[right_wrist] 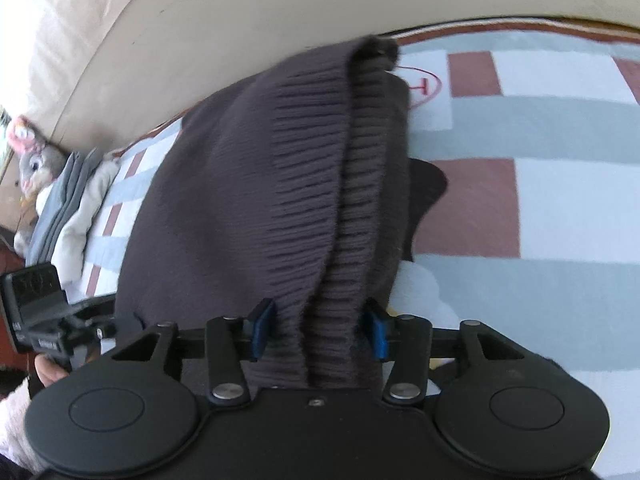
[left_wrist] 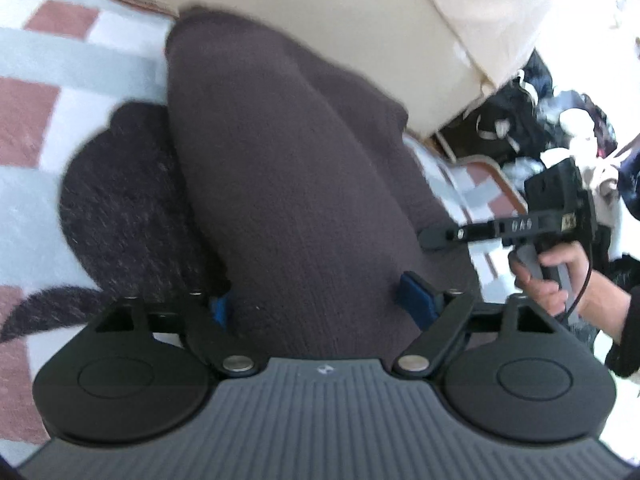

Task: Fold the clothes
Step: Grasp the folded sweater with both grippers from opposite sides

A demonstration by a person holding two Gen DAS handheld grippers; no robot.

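Observation:
A dark brown knit sweater (left_wrist: 288,168) hangs lifted above a checked blanket (left_wrist: 44,128); its shadow falls on the blanket to the left. My left gripper (left_wrist: 320,304) is shut on a thick bunch of the sweater between its blue pads (left_wrist: 416,300). In the right wrist view the sweater's ribbed hem (right_wrist: 320,184) runs away from me. My right gripper (right_wrist: 318,330) is shut on the gathered hem between blue pads (right_wrist: 262,330). The right gripper also shows in the left wrist view (left_wrist: 436,236), at the sweater's right edge, held by a hand.
A beige headboard (left_wrist: 320,12) runs behind the checked blanket (right_wrist: 540,200). Dark clutter lies at the far right in the left wrist view (left_wrist: 540,120). A stuffed toy (right_wrist: 32,164) and folded grey and white clothes (right_wrist: 68,208) lie at the left.

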